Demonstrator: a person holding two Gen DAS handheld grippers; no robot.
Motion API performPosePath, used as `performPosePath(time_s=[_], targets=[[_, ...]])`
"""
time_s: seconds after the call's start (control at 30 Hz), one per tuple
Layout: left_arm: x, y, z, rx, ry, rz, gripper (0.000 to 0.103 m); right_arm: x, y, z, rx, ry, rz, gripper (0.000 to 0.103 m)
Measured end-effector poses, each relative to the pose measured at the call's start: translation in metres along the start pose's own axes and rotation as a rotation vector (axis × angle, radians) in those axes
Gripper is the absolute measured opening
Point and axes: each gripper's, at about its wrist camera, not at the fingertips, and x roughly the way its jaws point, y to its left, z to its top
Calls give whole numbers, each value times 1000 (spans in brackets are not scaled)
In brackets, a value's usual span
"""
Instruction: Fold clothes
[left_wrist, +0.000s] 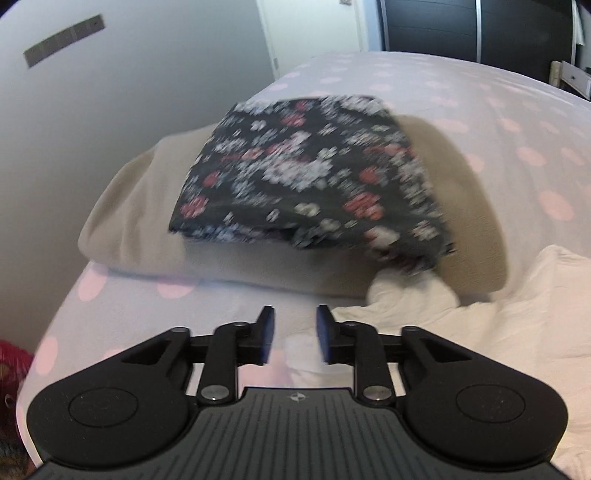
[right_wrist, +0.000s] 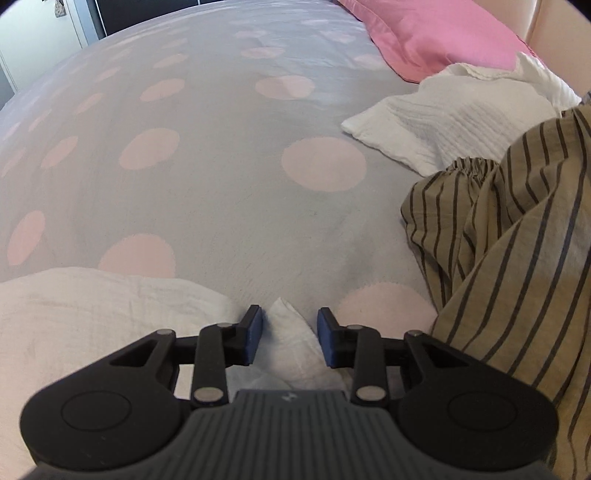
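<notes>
A white crinkled garment lies spread on the bed, and in the right wrist view it is the cloth at lower left. My left gripper hovers over its edge, open, with nothing pressed between the pads. My right gripper is open too. A pointed corner of the white cloth rises between its fingers, with a gap on each side. A folded dark floral garment rests on a folded beige one ahead of the left gripper.
The bed has a grey sheet with pink dots. A tan striped garment is heaped at right, with another white crinkled cloth and a pink pillow behind it. The bed's edge and a wall are at left.
</notes>
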Motion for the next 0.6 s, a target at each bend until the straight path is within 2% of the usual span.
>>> performPosePath(time_s=[0.13, 0.2, 0.3, 0.37, 0.4, 0.43, 0.5, 0.6], targets=[[19, 5, -10, -73, 77, -148, 42, -2, 2, 0, -7, 4, 4, 17], [22, -6, -11, -49, 70, -169, 47, -4, 5, 0, -20, 7, 1, 8], [27, -29, -10, 11, 67, -190, 48, -11, 10, 0, -44, -9, -26, 6], [34, -41, -8, 17, 84, -193, 41, -19, 10, 3, -56, -39, -54, 6], [36, -44, -7, 12, 87, -184, 26, -24, 10, 6, -61, -56, -69, 5], [34, -44, -6, 7, 77, -166, 16, -30, 8, 9, -65, -71, -88, 5], [31, -44, -3, -3, 57, -130, 10, -44, 2, 18, -70, -107, -115, 5], [23, -33, 3, -56, 9, -69, 8, -62, -10, 35, -71, -163, -156, 5]])
